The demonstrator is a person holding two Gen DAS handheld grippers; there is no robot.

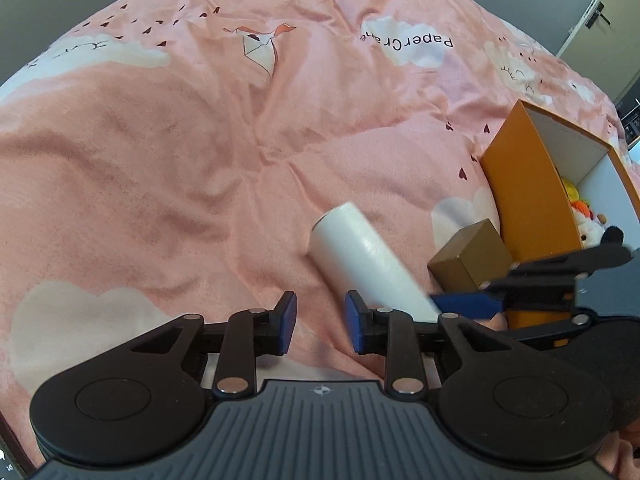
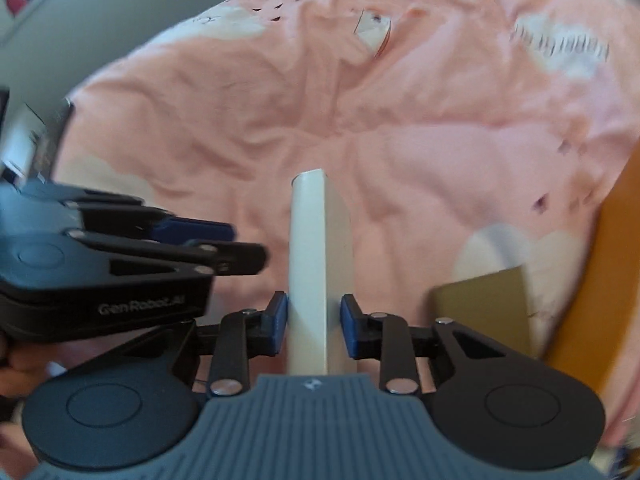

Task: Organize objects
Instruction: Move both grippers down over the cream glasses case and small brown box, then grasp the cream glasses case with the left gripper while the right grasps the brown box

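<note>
Left wrist view: pink bedspread (image 1: 168, 152) printed with clouds and small hearts. Left gripper (image 1: 320, 318) hangs above it, blue pads apart with only fabric between them. A white roll (image 1: 360, 256) slants up just right of it, its lower end held by the right gripper (image 1: 460, 305) reaching in from the right. A small brown box (image 1: 472, 258) sits beside the roll, against an orange box (image 1: 524, 196) that holds soft toys (image 1: 588, 220). Right wrist view, blurred: right gripper (image 2: 314, 326) with the white roll (image 2: 316, 248) standing between its pads, both pads at the roll's sides, pinching it. Left gripper (image 2: 208, 246) shows side-on at left; its gap cannot be read here. Brown box (image 2: 484, 308) at right, orange box (image 2: 600, 272) beyond.
</note>
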